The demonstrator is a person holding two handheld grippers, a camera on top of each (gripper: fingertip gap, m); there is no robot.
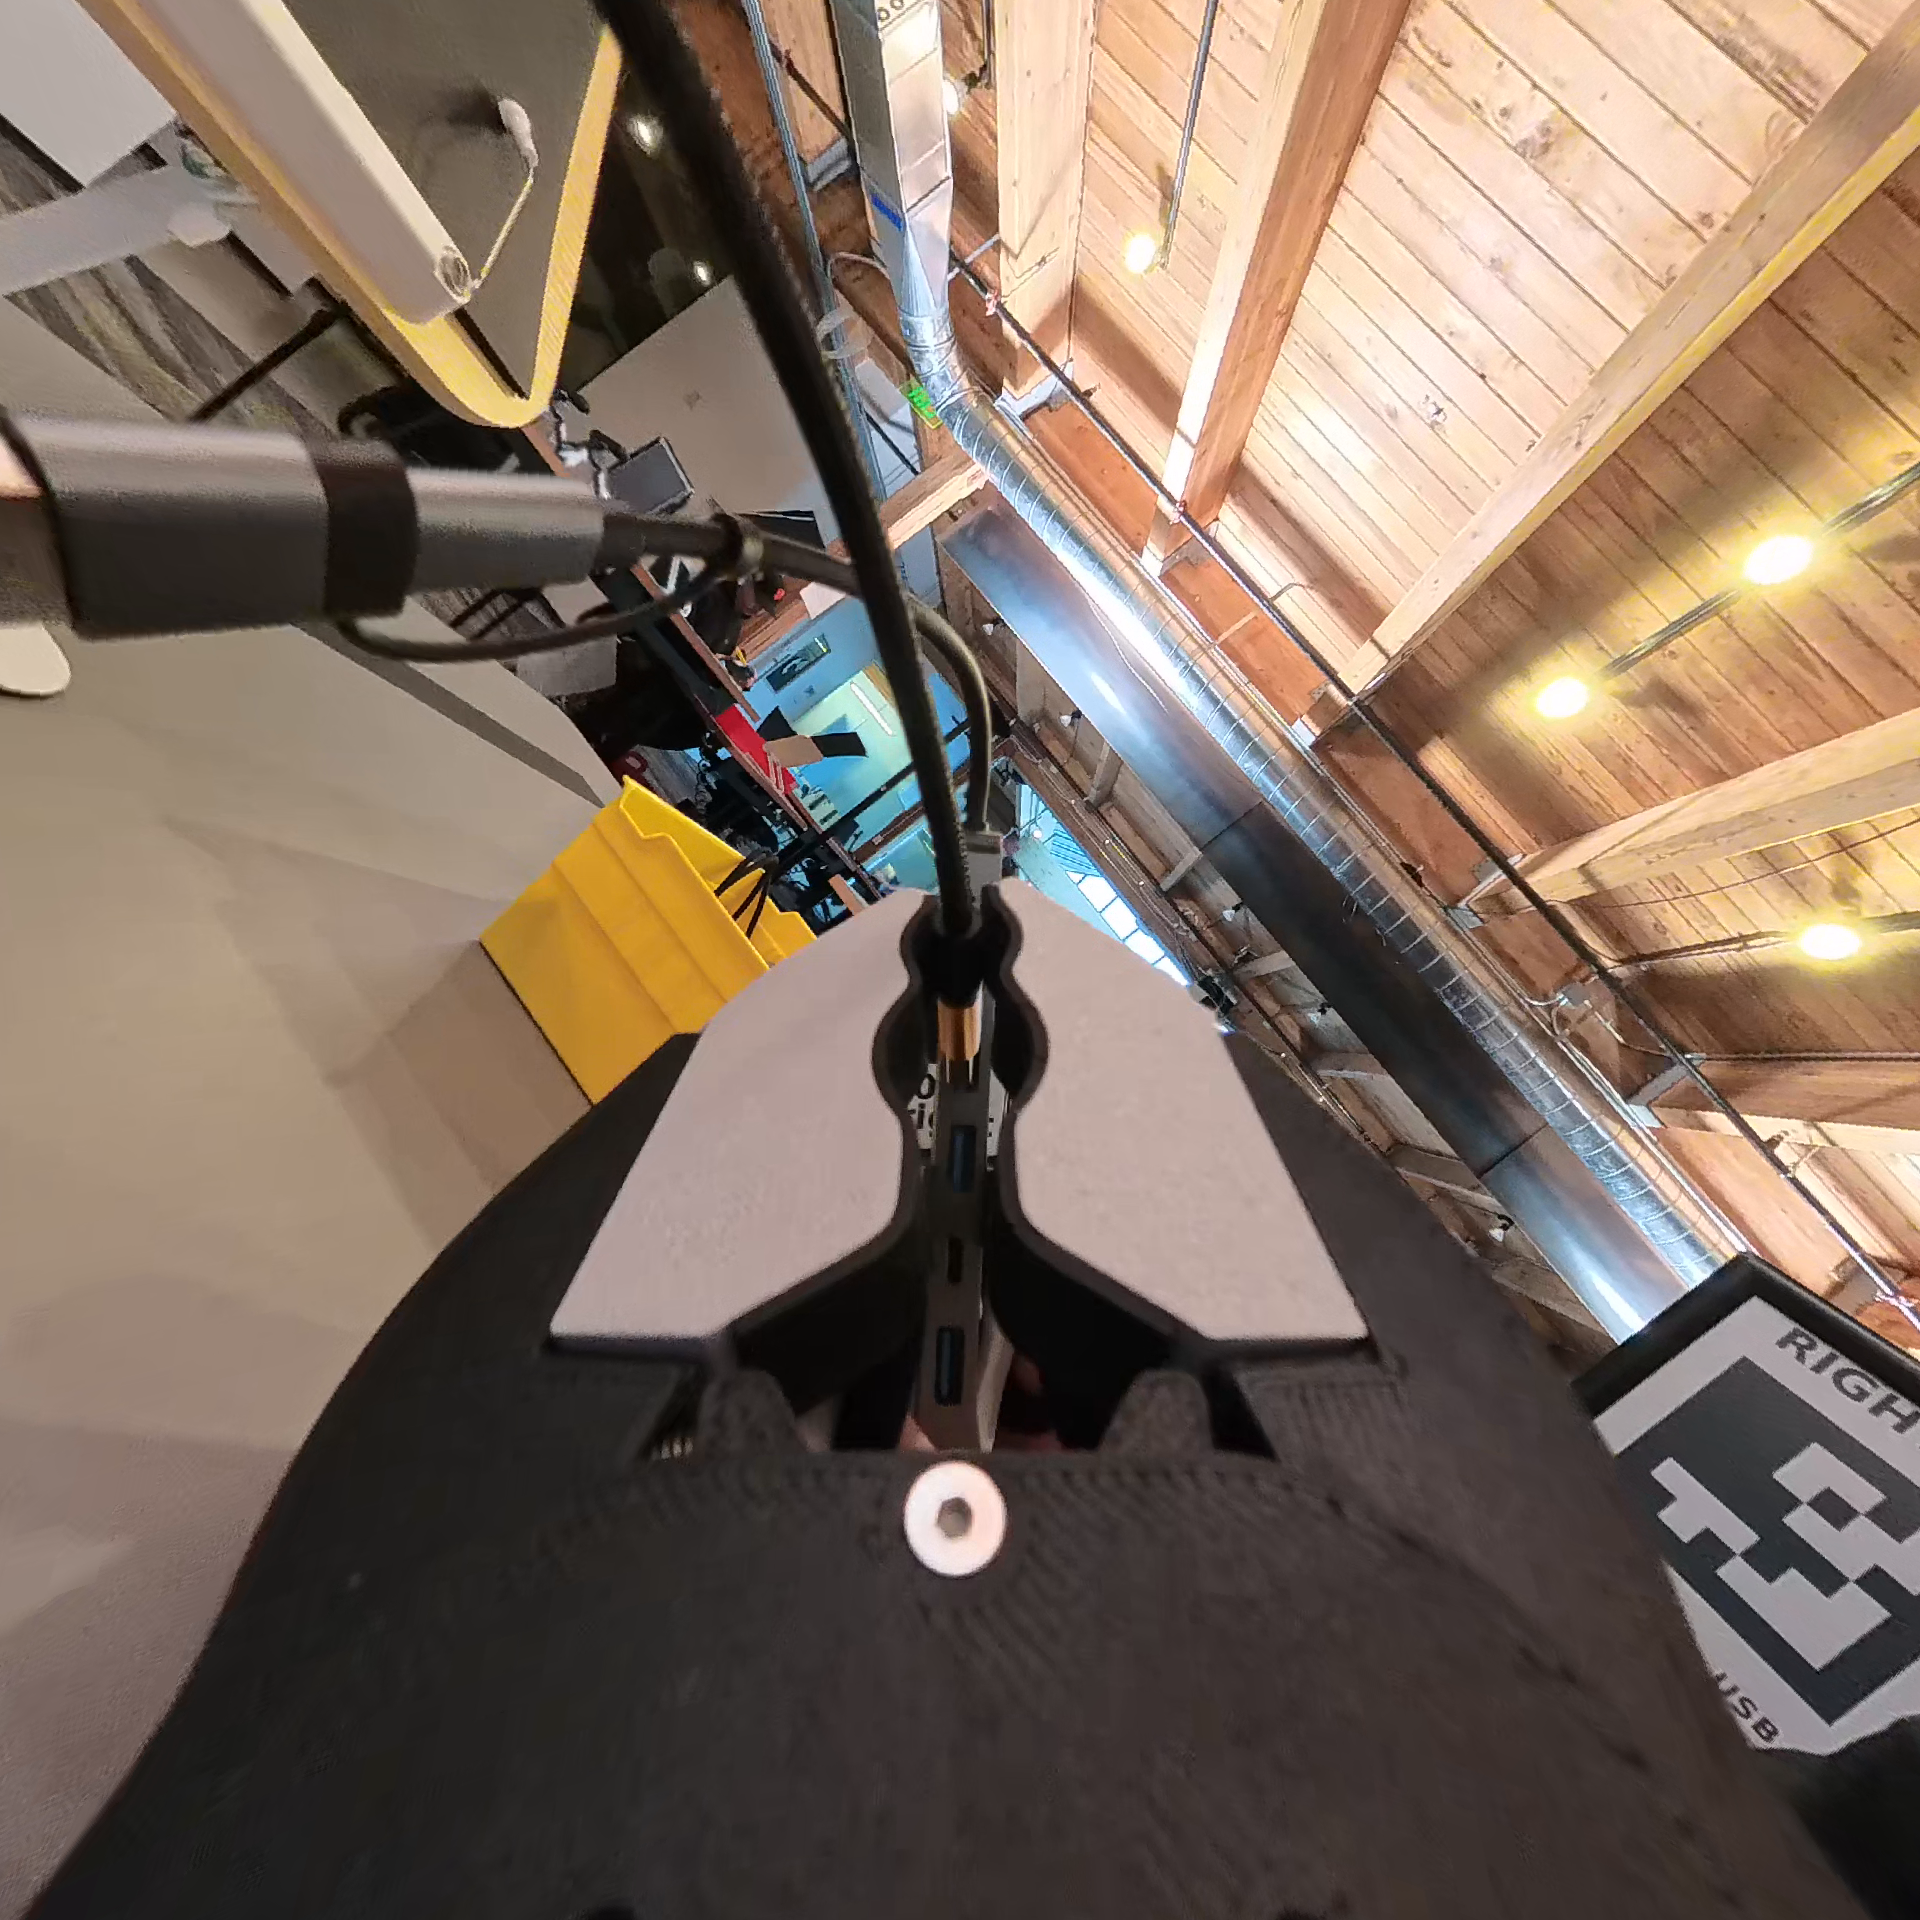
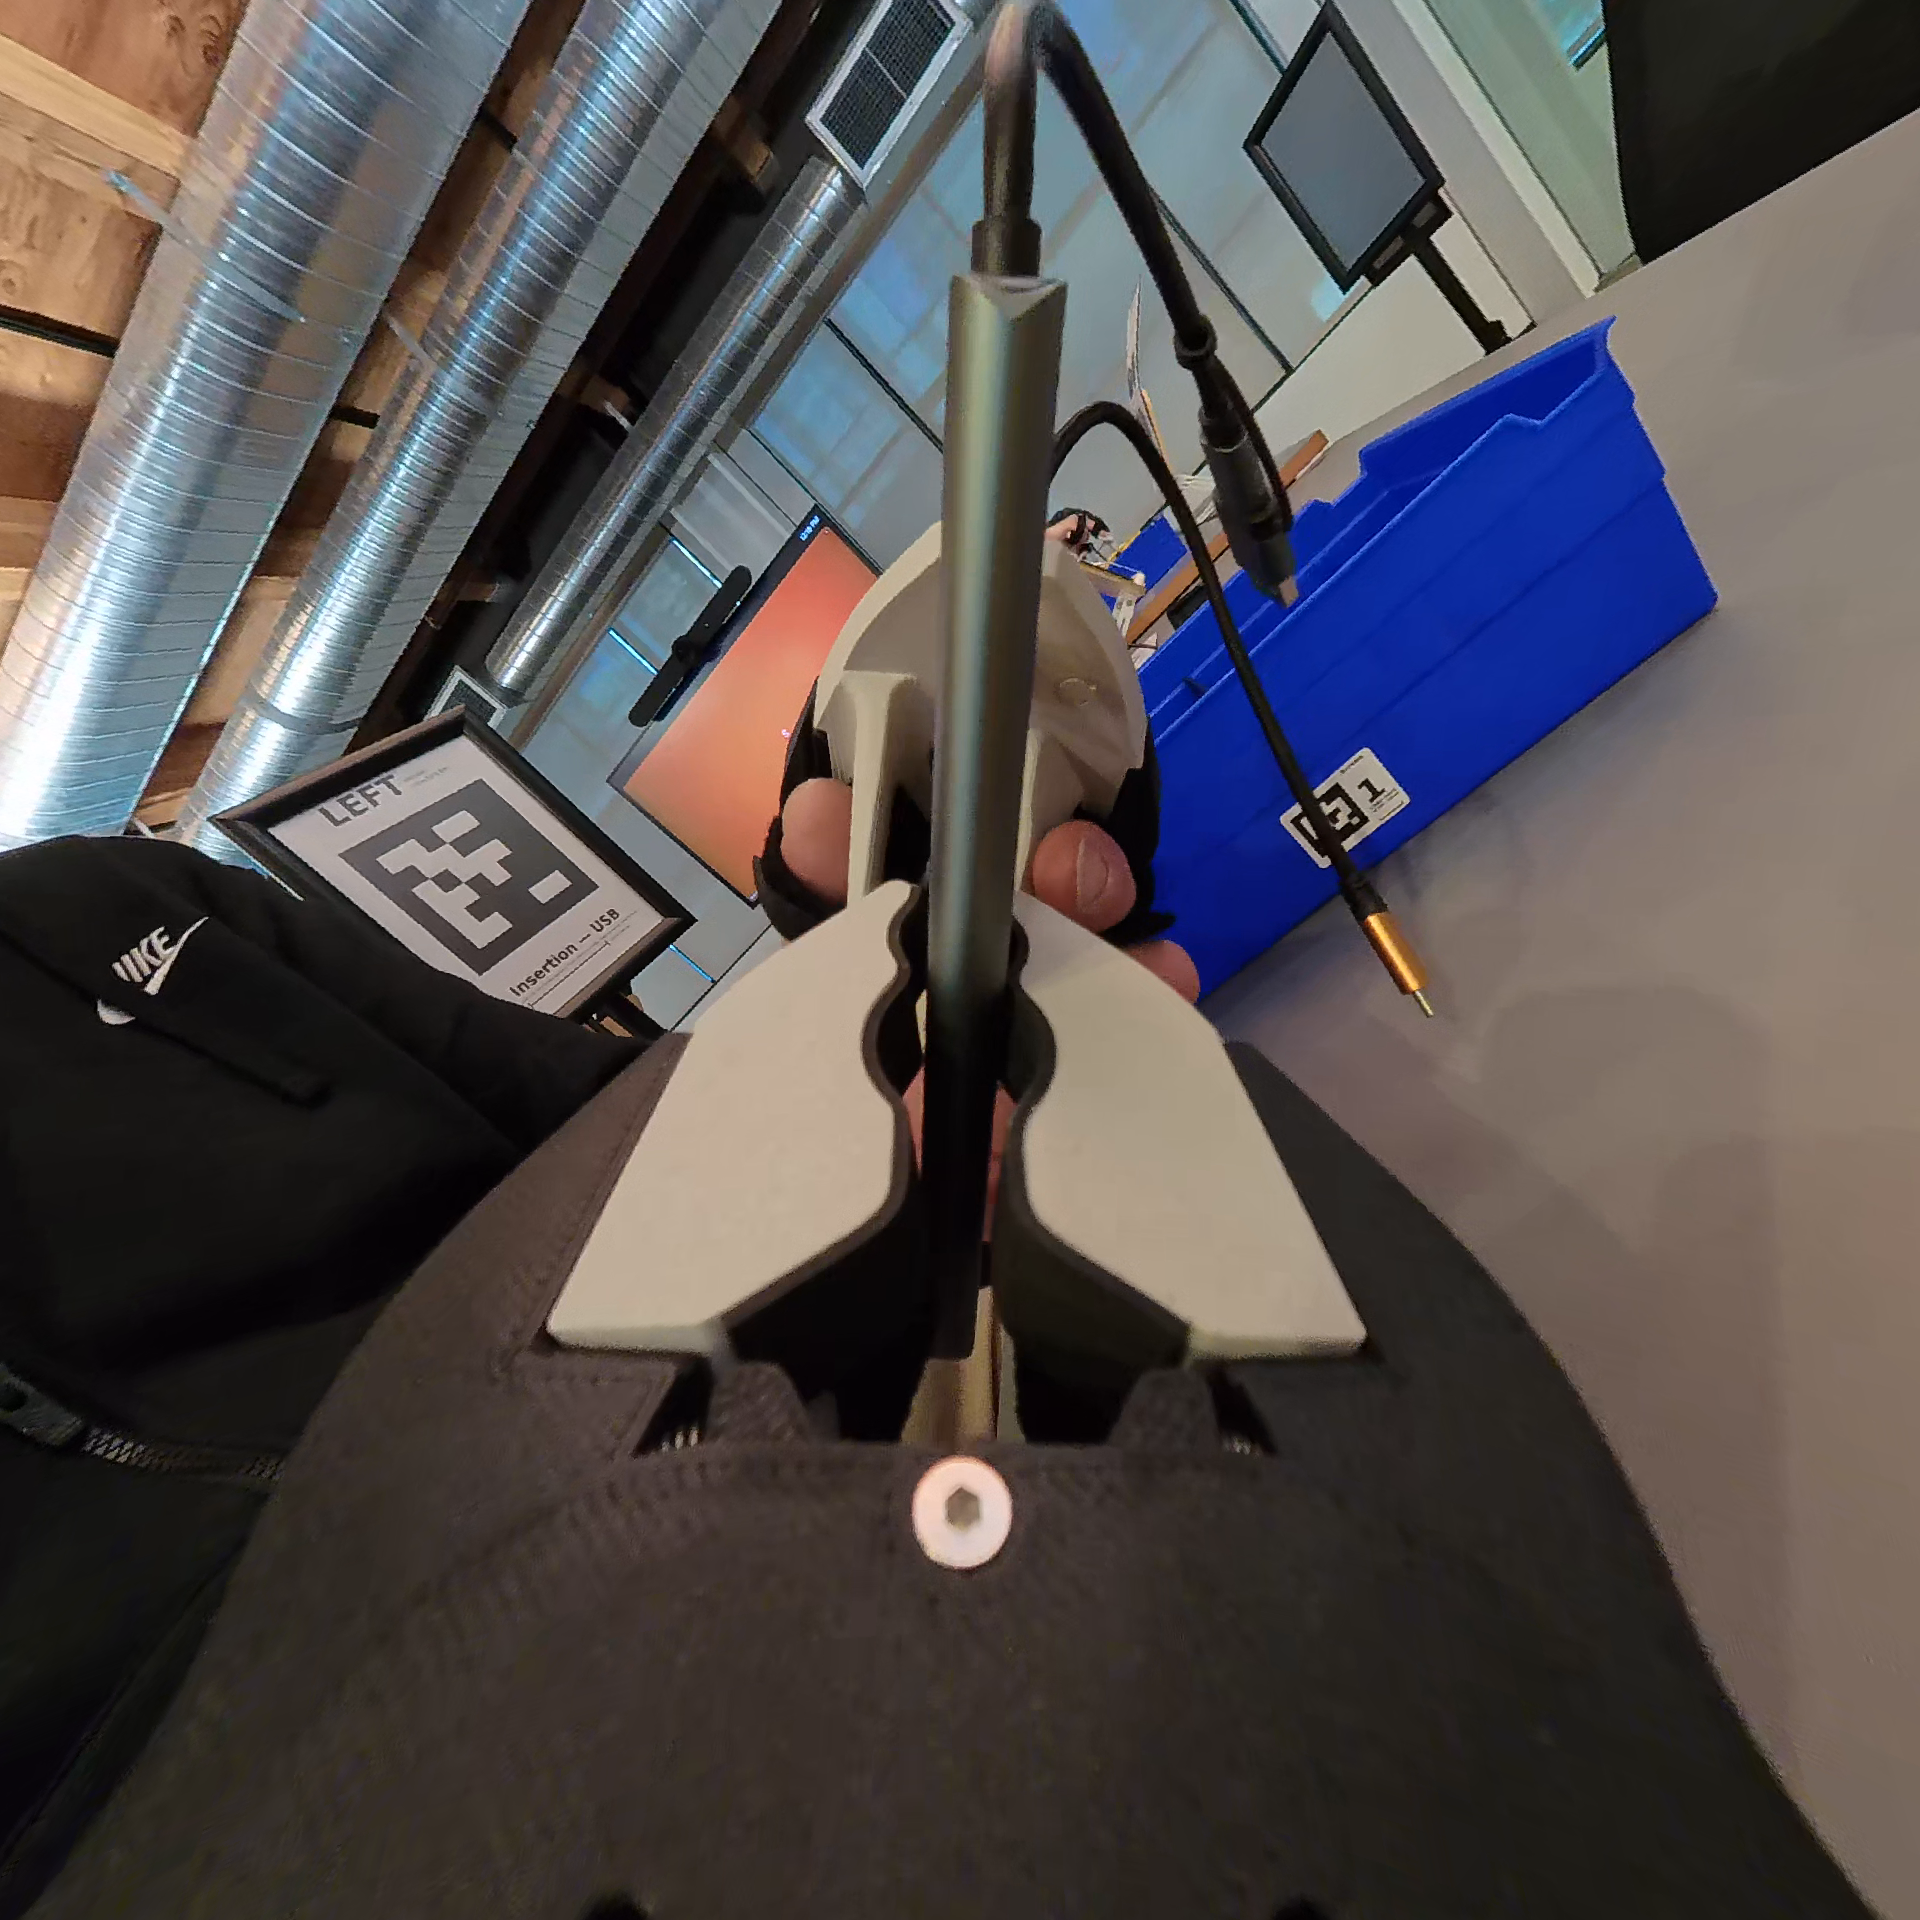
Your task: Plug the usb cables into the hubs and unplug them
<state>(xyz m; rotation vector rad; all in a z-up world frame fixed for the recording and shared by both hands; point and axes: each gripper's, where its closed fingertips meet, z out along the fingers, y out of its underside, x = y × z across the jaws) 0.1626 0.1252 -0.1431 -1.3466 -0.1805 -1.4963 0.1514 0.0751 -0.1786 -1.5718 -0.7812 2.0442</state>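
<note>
The left gripper (image 1: pixel 961 935) is clamped on a black cable (image 1: pixel 831 436) right at its gold plug (image 1: pixel 958 1023), which sits at the end of a grey hub (image 1: pixel 958 1278) seen edge-on between the fingers, with blue ports showing along its side. From the pictures I cannot tell whether the plug is fully seated. Another grey plug (image 1: pixel 208 520) with its own thin cable hangs in the air at the left of the left wrist view, above the grey counter (image 1: pixel 260 987), with a yellow bin (image 1: pixel 623 914) farther back. The right gripper (image 2: pixel 961 940) is closed on the same slim grey hub (image 2: pixel 987 644), held upright with its own cable leaving from the top end. Behind it a hand (image 2: pixel 1081 862) holds the other gripper. A loose cable with a gold plug (image 2: pixel 1392 951) dangles just above the counter (image 2: pixel 1610 1143), near a blue bin (image 2: pixel 1455 623).
</note>
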